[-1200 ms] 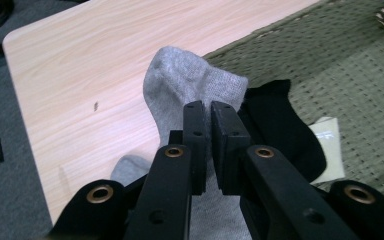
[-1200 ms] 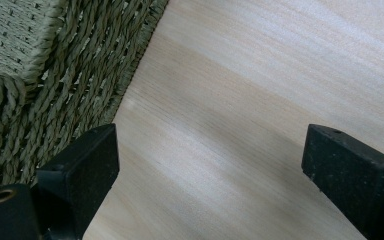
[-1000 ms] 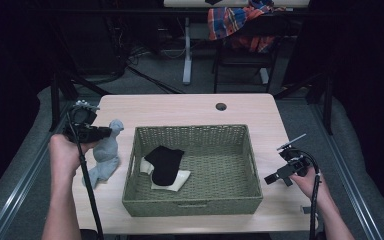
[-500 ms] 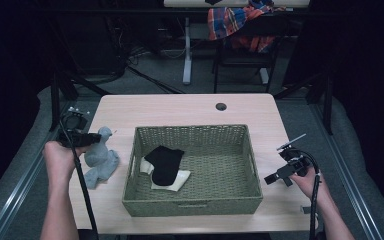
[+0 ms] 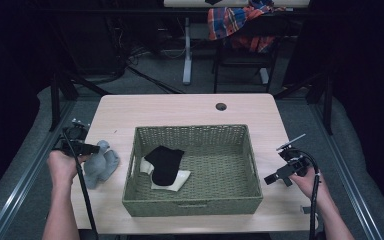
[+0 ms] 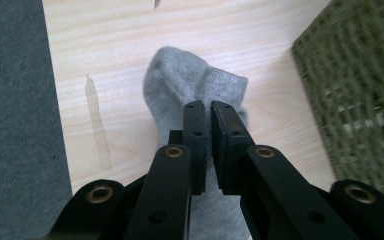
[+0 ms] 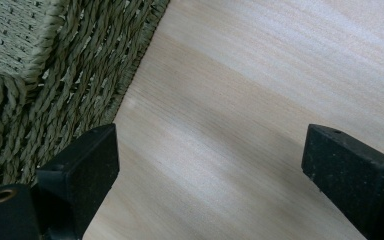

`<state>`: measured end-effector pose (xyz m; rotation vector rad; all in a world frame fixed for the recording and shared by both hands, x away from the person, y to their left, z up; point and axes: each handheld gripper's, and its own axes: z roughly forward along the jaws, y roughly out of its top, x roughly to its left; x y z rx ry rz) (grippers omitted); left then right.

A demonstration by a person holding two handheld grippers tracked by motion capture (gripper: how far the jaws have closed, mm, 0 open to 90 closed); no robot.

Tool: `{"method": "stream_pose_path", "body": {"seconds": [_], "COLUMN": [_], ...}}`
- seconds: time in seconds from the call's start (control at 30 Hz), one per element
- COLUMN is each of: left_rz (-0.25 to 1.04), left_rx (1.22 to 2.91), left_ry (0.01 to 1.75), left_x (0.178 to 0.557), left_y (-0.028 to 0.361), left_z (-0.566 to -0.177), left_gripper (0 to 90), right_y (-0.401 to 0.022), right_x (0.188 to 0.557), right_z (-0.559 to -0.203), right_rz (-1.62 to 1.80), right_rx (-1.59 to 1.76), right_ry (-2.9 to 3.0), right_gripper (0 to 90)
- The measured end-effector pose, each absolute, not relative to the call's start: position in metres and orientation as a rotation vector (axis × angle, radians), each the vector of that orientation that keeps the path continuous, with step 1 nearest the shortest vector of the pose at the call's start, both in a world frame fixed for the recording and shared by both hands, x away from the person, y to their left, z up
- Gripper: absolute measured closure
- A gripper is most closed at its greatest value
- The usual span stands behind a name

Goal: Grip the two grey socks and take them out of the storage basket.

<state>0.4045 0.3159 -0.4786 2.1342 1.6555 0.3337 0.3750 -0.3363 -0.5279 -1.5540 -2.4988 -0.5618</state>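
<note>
A grey sock (image 5: 101,165) lies crumpled on the table left of the woven basket (image 5: 192,131). My left gripper (image 5: 93,148) sits at the sock's upper end. In the left gripper view its jaws (image 6: 207,107) are pressed together on the grey sock (image 6: 180,82), which spreads out beyond the tips. Inside the basket a black sock (image 5: 164,162) lies over a white sock (image 5: 178,180). My right gripper (image 5: 275,178) hovers right of the basket, and in the right gripper view (image 7: 210,150) its jaws stand wide apart over bare wood.
The table's left edge (image 6: 47,95) runs close beside the grey sock, with grey floor past it. A basket wall (image 7: 55,75) stands just left of the right gripper. A round cable hole (image 5: 221,106) sits at the table's back. A chair with plaid cloth (image 5: 240,22) stands behind.
My left gripper came down and back toward the table's left edge, and the grey sock it held aloft now rests on the table. The right gripper stayed put.
</note>
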Motion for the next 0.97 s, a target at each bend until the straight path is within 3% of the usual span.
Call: {"method": "stream_pose_path", "body": {"seconds": [0.5,0.57,0.67,0.77,0.97], "left_rz": [0.265,0.244,0.239,0.328,0.433], "left_rx": [2.28,2.277,2.206,2.131,2.095], "left_ry": [1.716,1.728,1.742,1.731,1.691], "left_x": [0.414,0.414,0.413,0.406,0.397], "left_y": [0.309,0.31,0.315,0.316,0.31], "left_z": [-0.511,-0.51,-0.501,-0.48,-0.45], "left_gripper": [80.1,69.0,43.0,21.8,7.2], "right_y": [-0.336,-0.336,-0.336,-0.336,-0.336], "right_x": [0.375,0.375,0.374,0.374,0.375], "right_z": [-0.528,-0.528,-0.529,-0.528,-0.528], "right_rz": [-0.558,-0.561,-0.578,-0.576,-0.572], "right_rx": [-1.554,-1.558,-1.575,-1.572,-1.564], "right_ry": [-2.498,-2.497,-2.49,-2.491,-2.493], "right_gripper": [8.2,8.2,8.2,8.2,8.2]}}
